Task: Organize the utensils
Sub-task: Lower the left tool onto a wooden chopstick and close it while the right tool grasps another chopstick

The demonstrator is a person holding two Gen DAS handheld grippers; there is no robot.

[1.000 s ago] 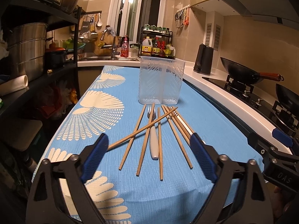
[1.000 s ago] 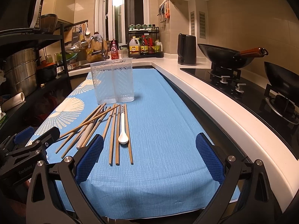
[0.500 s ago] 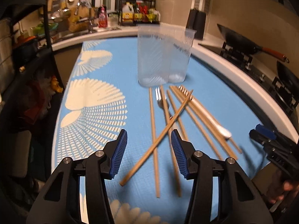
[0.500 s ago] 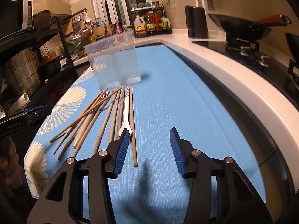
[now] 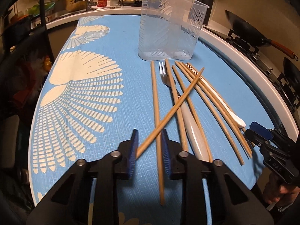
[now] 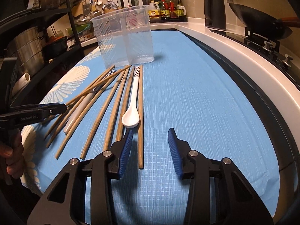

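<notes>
At the bottom of the left wrist view the left gripper (image 5: pixel 149 151) has its blue pads narrowing around two wooden sticks: the slanted chopstick (image 5: pixel 169 115), whose near end meets the left pad, and the straight chopstick (image 5: pixel 157 123) running up the frame between the jaws; whether the pads already press on them cannot be told. At the bottom of the right wrist view the right gripper (image 6: pixel 150 150) is also closing, its pads still well apart, with the rightmost chopstick (image 6: pixel 140 112) lying between them just beside the left pad and untouched. Just above, in mid-frame, the remaining chopsticks fan out on the blue tablecloth (image 6: pixel 196 103), with the white spoon (image 6: pixel 132 112) bowl-end nearest and a fork (image 5: pixel 165 75) with a pale handle among them. Farther up, at top centre, the clear plastic utensil holder (image 5: pixel 168 30) stands upright on the cloth just beyond the utensil tips; its two compartments look empty. At the upper right a black wok (image 6: pixel 258 22) sits on the stove.
</notes>
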